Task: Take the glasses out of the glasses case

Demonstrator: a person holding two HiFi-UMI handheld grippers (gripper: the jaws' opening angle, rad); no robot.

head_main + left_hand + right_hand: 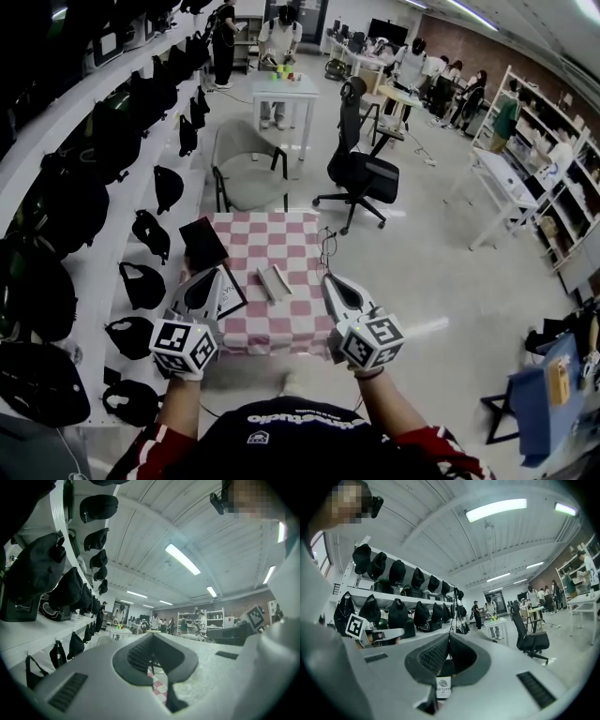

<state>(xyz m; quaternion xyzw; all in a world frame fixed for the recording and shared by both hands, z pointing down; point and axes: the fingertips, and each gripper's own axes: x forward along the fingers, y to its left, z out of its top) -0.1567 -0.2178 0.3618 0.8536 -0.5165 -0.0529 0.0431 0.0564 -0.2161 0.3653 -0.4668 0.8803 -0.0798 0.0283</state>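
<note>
Case: small grey oblong glasses case (274, 281), at picture centre on the red-and-white checked tablecloth (281, 232), between both grippers. Open or shut unclear; glasses not seen.
Handling: probably a light, stiff shell, apt to slide on cloth. Best pinned at one end, lid raised by its long edge. Glasses likely thin and fragile; take by the bridge.
Left gripper (217, 275): jaws together, nothing held.
Right gripper (328, 279): jaws together, empty.
Around: flat black square pad (202, 242) upper left, dark-edged white sheet (232, 298) beneath the left gripper, thin dark cable (327, 246) right. Nothing across the case.
</note>
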